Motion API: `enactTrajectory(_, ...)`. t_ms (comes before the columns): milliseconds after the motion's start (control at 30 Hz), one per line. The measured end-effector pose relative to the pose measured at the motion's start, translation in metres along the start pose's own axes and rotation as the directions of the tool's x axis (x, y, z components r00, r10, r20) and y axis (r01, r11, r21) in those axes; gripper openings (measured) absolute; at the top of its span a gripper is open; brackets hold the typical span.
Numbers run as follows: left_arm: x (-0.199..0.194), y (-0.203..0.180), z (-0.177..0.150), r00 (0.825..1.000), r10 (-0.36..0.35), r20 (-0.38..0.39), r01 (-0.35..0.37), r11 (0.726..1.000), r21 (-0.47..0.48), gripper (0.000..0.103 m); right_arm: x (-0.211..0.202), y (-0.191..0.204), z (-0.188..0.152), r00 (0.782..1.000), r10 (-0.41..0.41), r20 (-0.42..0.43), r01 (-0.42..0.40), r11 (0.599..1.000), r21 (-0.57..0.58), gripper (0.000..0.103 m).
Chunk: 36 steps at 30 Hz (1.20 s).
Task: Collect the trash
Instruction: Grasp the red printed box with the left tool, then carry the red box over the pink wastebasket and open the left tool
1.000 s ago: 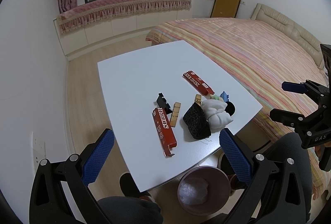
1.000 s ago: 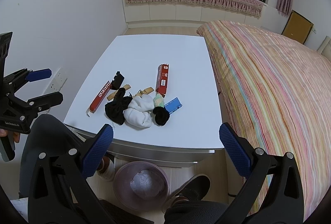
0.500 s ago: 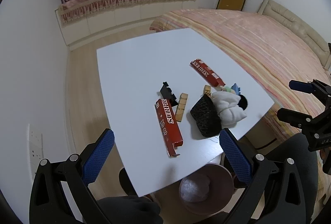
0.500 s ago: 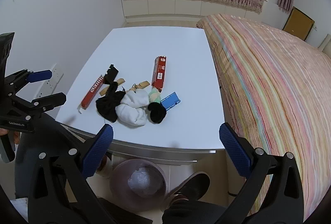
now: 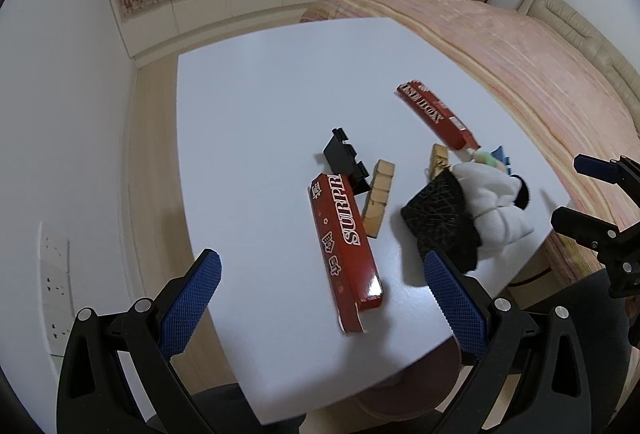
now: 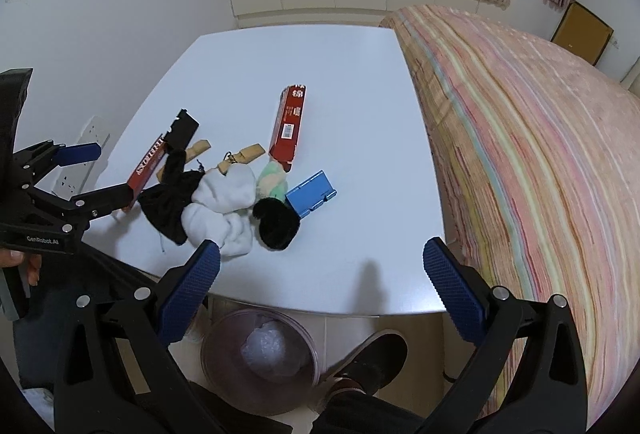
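Observation:
A white table (image 5: 260, 121) holds a heap of items. A long red box (image 5: 345, 246) lies nearest my left gripper (image 5: 320, 298), which is open and empty just above the near edge. A second red box (image 5: 436, 117) lies farther right. Black cloth (image 5: 440, 222), a white sock bundle (image 5: 494, 205), wooden pieces (image 5: 378, 197) and a black clip (image 5: 346, 161) lie between. My right gripper (image 6: 320, 282) is open and empty above the table's near edge (image 6: 320, 306), close to the white socks (image 6: 224, 201), a black furry ball (image 6: 276, 224) and a blue holder (image 6: 312, 193).
A pink waste bin (image 6: 260, 358) with a white liner stands on the floor under the table's near edge. A striped bed (image 6: 540, 153) flanks the table's right side. A wall socket (image 5: 56, 274) is on the left wall. A shoe (image 6: 372, 362) is beside the bin.
Both grippers have moved forward and down toward the table; the items look larger. The left one is now close above the near red box. Nothing has been picked up.

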<state>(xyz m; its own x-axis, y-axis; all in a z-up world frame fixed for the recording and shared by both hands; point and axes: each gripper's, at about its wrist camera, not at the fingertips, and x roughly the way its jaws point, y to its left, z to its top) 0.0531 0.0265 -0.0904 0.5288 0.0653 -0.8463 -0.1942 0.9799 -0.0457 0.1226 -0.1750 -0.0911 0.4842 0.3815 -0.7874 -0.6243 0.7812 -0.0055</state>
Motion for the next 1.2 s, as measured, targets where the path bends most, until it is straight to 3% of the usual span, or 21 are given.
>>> enactTrajectory(100, 0.007, 0.002, 0.001, 1.000, -0.001, -0.008, 0.001, 1.000, -0.008, 0.096, 0.010, -0.001, 0.004, 1.000, 0.011, -0.018, -0.011, 1.000, 0.001, 0.085)
enactTrajectory(300, 0.016, 0.003, 0.001, 1.000, -0.005, -0.022, 0.005, 1.000, -0.005, 0.079, 0.026, 0.003, 0.007, 0.998, 0.051, -0.039, -0.051, 0.999, -0.003, 0.069)
enactTrajectory(400, 0.014, 0.004, 0.003, 1.000, -0.010, -0.014, 0.010, 1.000, 0.006, 0.064, 0.031, 0.006, 0.007, 0.997, 0.061, -0.047, -0.062, 0.998, -0.009, 0.055)
enactTrajectory(467, 0.012, 0.006, 0.003, 1.000, -0.015, -0.011, 0.015, 1.000, 0.017, 0.046, 0.033, 0.008, 0.007, 0.997, 0.065, -0.047, -0.066, 0.998, -0.017, 0.048)
enactTrajectory(533, 0.011, 0.008, 0.002, 1.000, -0.025, -0.008, 0.025, 1.000, 0.017, 0.034, 0.033, 0.009, 0.007, 0.997, 0.070, -0.044, -0.071, 0.997, -0.022, 0.040)
enactTrajectory(567, 0.010, 0.009, 0.002, 1.000, -0.029, -0.008, 0.029, 0.999, 0.018, 0.026, 0.032, 0.010, 0.007, 0.997, 0.069, -0.044, -0.071, 0.997, -0.025, 0.032)
enactTrajectory(600, 0.010, 0.010, 0.002, 0.999, -0.032, -0.007, 0.032, 0.999, 0.020, 0.025, 0.032, 0.010, 0.007, 0.997, 0.067, -0.044, -0.068, 0.997, -0.027, 0.023)
enactTrajectory(767, 0.004, 0.014, 0.003, 0.998, -0.058, 0.008, 0.057, 0.998, 0.025, 0.018, 0.029, 0.010, 0.007, 0.997, 0.065, -0.036, -0.066, 0.997, -0.025, 0.020)
enactTrajectory(1200, -0.040, 0.001, 0.004, 0.991, -0.122, 0.056, 0.118, 0.991, 0.069, 0.017, -0.025, 0.018, -0.002, 0.996, 0.083, 0.030, -0.083, 0.996, -0.024, 0.019)
